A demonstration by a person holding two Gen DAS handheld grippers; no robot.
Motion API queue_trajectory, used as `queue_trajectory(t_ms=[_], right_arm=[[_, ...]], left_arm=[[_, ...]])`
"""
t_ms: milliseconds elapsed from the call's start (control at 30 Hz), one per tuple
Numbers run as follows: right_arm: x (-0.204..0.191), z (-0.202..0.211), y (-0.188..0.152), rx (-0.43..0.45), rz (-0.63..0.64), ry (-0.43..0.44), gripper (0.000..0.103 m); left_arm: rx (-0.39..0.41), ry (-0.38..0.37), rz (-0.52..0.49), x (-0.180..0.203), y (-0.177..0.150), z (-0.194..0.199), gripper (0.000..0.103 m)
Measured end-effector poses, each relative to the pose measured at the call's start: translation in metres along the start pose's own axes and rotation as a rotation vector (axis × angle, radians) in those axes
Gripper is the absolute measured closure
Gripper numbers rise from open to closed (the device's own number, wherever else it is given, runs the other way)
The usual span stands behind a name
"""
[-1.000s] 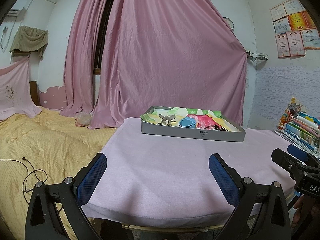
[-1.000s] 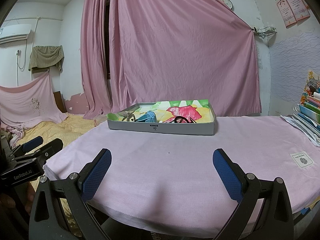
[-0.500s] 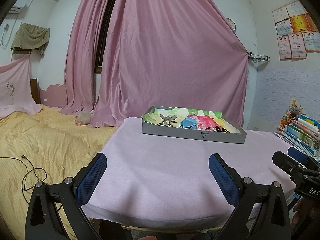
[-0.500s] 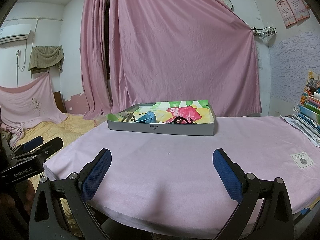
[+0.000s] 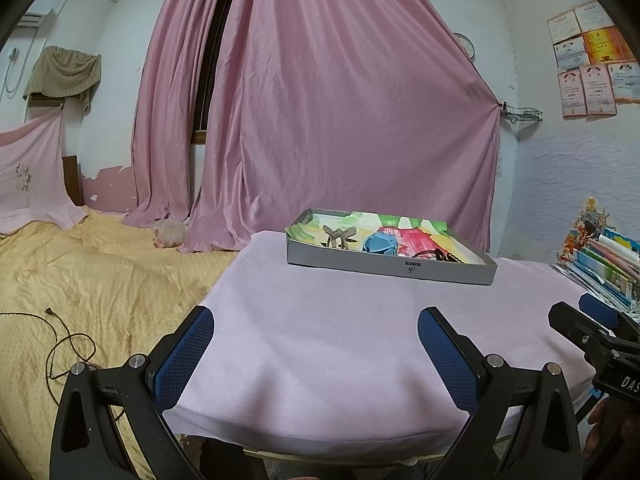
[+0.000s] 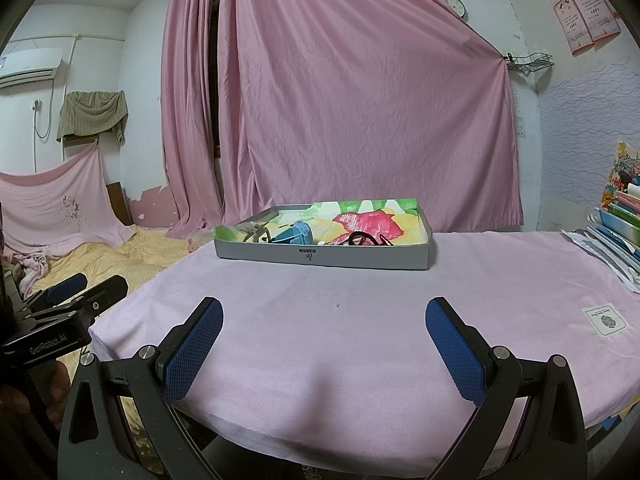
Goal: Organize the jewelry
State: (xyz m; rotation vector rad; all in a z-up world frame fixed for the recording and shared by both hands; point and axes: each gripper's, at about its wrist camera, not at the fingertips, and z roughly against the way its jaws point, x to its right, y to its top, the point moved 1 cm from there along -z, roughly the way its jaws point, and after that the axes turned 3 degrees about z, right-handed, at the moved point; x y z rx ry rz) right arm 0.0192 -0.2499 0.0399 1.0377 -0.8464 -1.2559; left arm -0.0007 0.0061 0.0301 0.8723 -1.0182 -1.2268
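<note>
**Two open grippers at near table edge, one tray of jewelry at far side**

Two grippers are seen. The left gripper (image 5: pixel 316 334) is held with jaws spread wide and nothing between them; the right gripper (image 6: pixel 324 326) likewise is wide apart and empty. Each has two blue, cross-hatched rubbery pads (image 5: pixel 182 360) on black plastic fingers with silver screws. Both are positioned at the near edge of the table (image 6: pixel 360 320), which is covered by a pale pink cloth, soft and slightly wrinkled. In the left view, the right gripper is glimpsed at the far right margin; in the right view, the left one is glimpsed at the lower left.

One tray (image 6: pixel 360 258) is counted: a shallow grey rectangular box, probably cardboard, lined with a bright painted sheet in green, yellow and red. It is set toward the far side of the table, well apart from both grippers and straight ahead of them. Three items are made out inside it: a tan branched stand (image 5: pixel 338 236) at the left, a blue piece (image 5: pixel 380 244) in the middle, and a tangle of dark cord or chain (image 6: pixel 366 239) to the right; the exact kind of jewelry cannot be told at this distance.

One stack of colourful books (image 5: pixel 604 256) is seen off the table's right end. Pink curtains (image 5: pixel 340 120) are hung behind, and a yellow bedspread (image 5: pixel 80 280) is spread at the left.
</note>
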Motion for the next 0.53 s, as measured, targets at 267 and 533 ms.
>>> queue_trajectory(t_ms=[267, 533], right_arm=[[0.0001, -0.0020, -0.0015, -0.007, -0.002, 0.004, 0.003], [0.0008, -0.0047, -0.0022, -0.012, -0.005, 0.005, 0.003]], left_arm=[[0.001, 0.013, -0.009, 0.0021, -0.0027, -0.0003, 0.001], [-0.002, 0.019, -0.006, 0.0014, -0.0031, -0.0016, 0.001]])
